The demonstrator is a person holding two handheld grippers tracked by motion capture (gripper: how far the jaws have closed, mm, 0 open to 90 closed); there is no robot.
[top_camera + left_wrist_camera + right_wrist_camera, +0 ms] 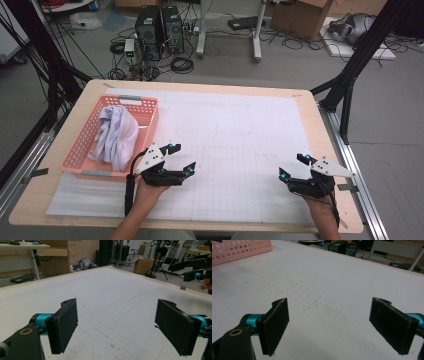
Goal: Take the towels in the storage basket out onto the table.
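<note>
Both claws hover spread and empty over the counter (pixel 240 130), left claw (pixel 182 157) at seven o'clock beside the pink basket (pixel 85 150) of white cloth (pixel 117 132), right claw (pixel 292 166) at five.

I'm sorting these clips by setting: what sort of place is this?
Most likely a lab or workshop: computer towers amid loose cables on the floor, cardboard boxes, and a work table covered with a gridded white sheet.
</note>
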